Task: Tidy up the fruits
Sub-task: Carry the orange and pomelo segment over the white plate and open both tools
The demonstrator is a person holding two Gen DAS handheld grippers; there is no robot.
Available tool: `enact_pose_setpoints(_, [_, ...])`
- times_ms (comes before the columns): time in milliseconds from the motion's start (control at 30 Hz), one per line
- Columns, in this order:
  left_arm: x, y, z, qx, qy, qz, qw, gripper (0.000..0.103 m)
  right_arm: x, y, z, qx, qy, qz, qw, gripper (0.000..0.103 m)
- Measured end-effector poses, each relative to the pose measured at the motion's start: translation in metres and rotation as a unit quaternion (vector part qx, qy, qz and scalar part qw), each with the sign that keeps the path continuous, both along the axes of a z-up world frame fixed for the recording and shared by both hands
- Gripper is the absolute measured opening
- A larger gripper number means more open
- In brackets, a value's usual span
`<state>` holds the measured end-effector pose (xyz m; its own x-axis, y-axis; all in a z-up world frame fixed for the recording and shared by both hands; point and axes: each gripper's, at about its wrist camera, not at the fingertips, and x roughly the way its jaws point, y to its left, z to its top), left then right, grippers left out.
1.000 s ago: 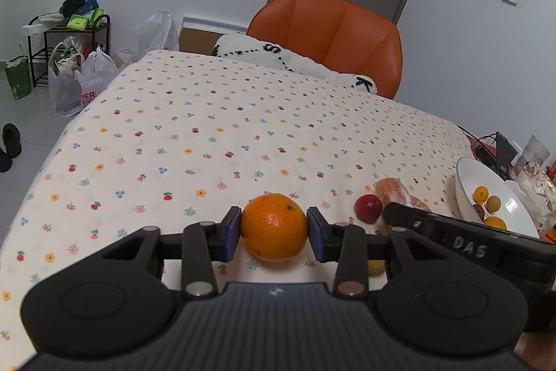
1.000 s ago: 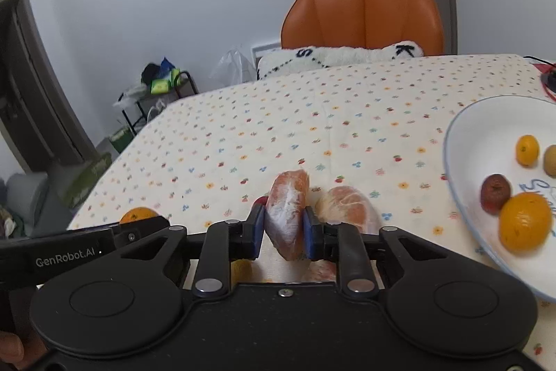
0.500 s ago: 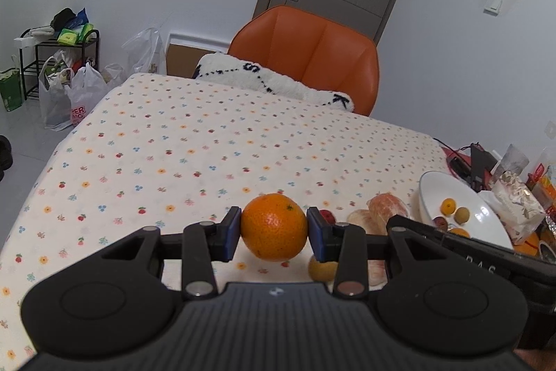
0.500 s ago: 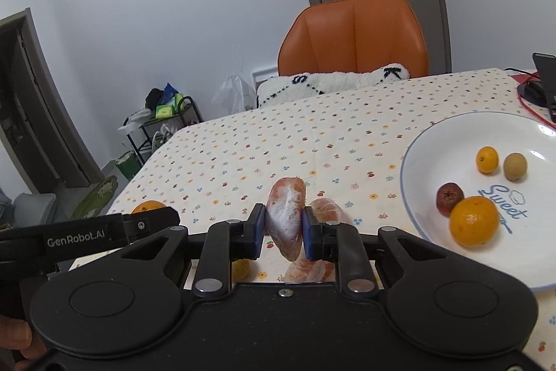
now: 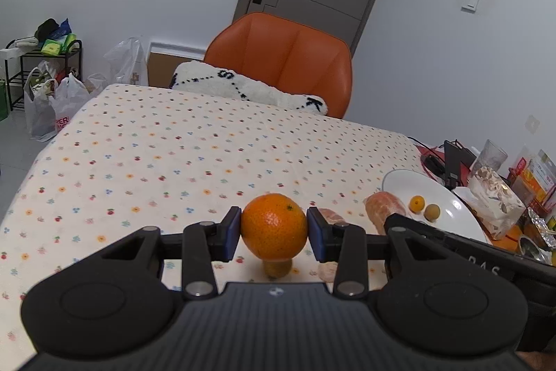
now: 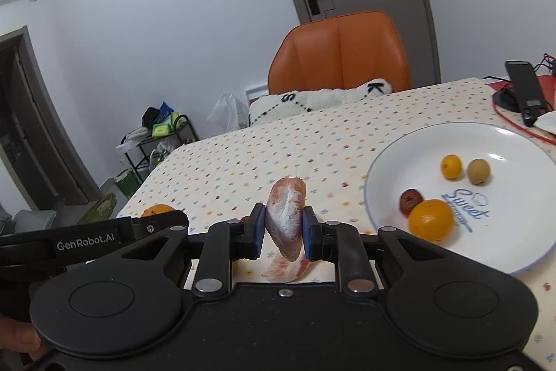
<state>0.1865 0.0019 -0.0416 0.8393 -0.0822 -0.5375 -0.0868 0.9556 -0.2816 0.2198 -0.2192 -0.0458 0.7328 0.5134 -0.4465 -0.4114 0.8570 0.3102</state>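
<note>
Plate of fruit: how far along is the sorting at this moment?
Done: four fruits lie on the white plate. In hand: the left gripper holds an orange; the right gripper holds a peeled segment. Left: both, plus a peeled piece on the tablecloth.

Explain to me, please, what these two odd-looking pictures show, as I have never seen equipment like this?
There is no robot here: a person holds a two-finger gripper in each hand, and each gripper carries a wide-angle camera looking forward along its fingers. The black shape at the bottom of each picture is the gripper itself.

One picture comes from the left gripper, shut on an orange. The other comes from the right gripper, shut on a peeled citrus piece.

Below is a table with a dotted cloth. On it a white plate holds four small fruits, and more peeled pieces lie on the cloth. An orange chair stands behind.
</note>
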Motion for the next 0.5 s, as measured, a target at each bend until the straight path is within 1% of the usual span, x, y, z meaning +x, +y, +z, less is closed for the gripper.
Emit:
enact_pose_setpoints(200, [0.003, -0.015, 0.002, 0.002, -0.002, -0.013, 0.9999, 0.039, -0.002, -0.020, 0.001, 0.004, -0.003, -0.018, 1.000, 0.020])
enact_pose_setpoints(500, [0.014, -0.051, 0.003, 0.009, -0.002, -0.041, 0.9991, 0.039, -0.003, -0.057, 0.001, 0.006, -0.007, -0.046, 0.999, 0.020])
